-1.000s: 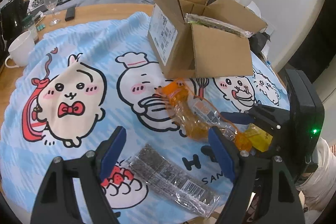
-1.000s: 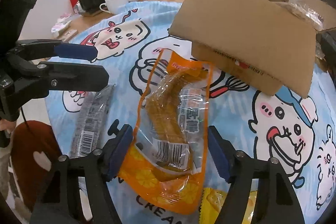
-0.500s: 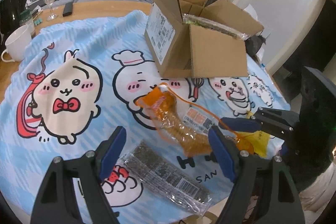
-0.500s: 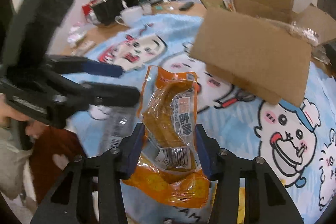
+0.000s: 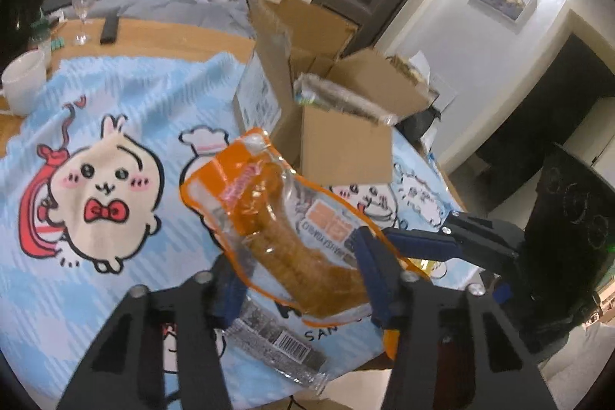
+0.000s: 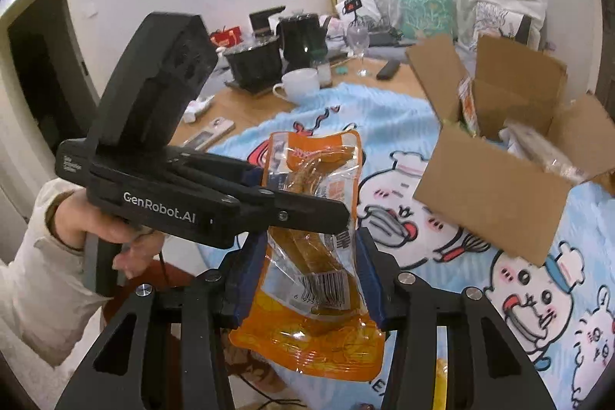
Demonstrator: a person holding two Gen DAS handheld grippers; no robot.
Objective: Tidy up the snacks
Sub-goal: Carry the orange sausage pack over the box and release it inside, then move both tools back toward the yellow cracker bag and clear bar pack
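Note:
My right gripper [image 6: 307, 275] is shut on an orange snack packet [image 6: 315, 218] and holds it upright in the air above the table. In the left wrist view the same packet [image 5: 284, 229] hangs between the fingers of my left gripper [image 5: 300, 279], whose jaws have closed in around its lower end; whether they pinch it I cannot tell. The left gripper also shows in the right wrist view [image 6: 246, 195], across the packet. An open cardboard box [image 5: 326, 110] with several snacks inside stands on the blue cartoon cloth [image 5: 96, 125]. A dark snack bar [image 5: 276, 344] lies flat near the table's front edge.
A white mug [image 5: 23, 83], a wine glass [image 5: 82, 6] and a remote [image 5: 109, 27] stand at the far left of the wooden table. Dark kettles [image 6: 276, 52] sit further back. A yellow packet [image 6: 440, 387] lies below my right gripper.
My right gripper shut on the orange packet and lifted it off the cloth. My left gripper's jaws narrowed and came in around the packet.

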